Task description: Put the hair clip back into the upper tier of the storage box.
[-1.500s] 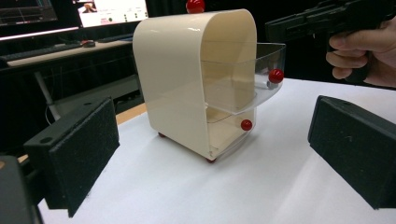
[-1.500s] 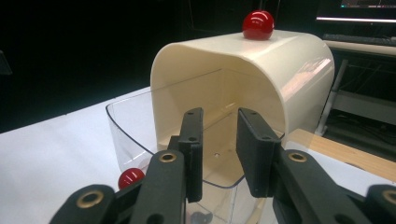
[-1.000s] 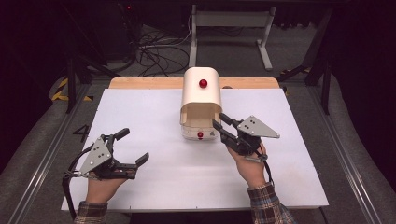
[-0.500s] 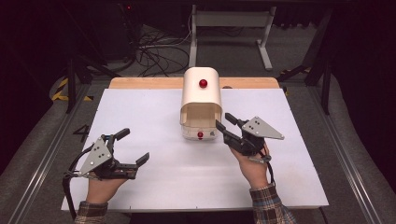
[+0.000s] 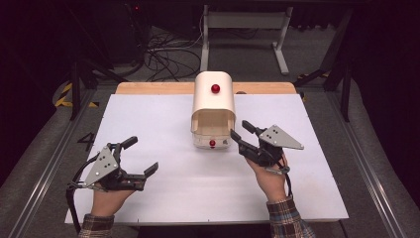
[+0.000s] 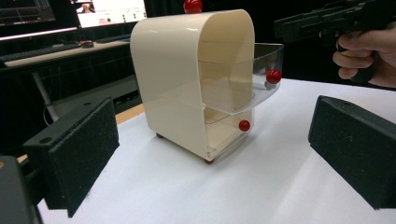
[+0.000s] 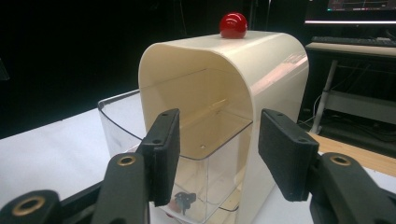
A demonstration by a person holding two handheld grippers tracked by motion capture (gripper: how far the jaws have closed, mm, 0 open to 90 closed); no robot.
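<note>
Drawer (image 7: pixel 140 135) between open right jaws

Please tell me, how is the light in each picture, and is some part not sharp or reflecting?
High view: white table top evenly lit, surroundings dark. Left gripper view: its own black foam pads near the lens look soft, and glare streaks the cream plastic drawer cabinet. Right gripper view: highlights on the red round knob and the clear plastic drawer.

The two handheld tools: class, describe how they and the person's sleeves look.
Each tool, left tool and right tool, is black with two flat dark-padded jaws, carries a grey three-cornered plate dotted with small holes, and trails a black cable. The sleeves are plaid.
</note>
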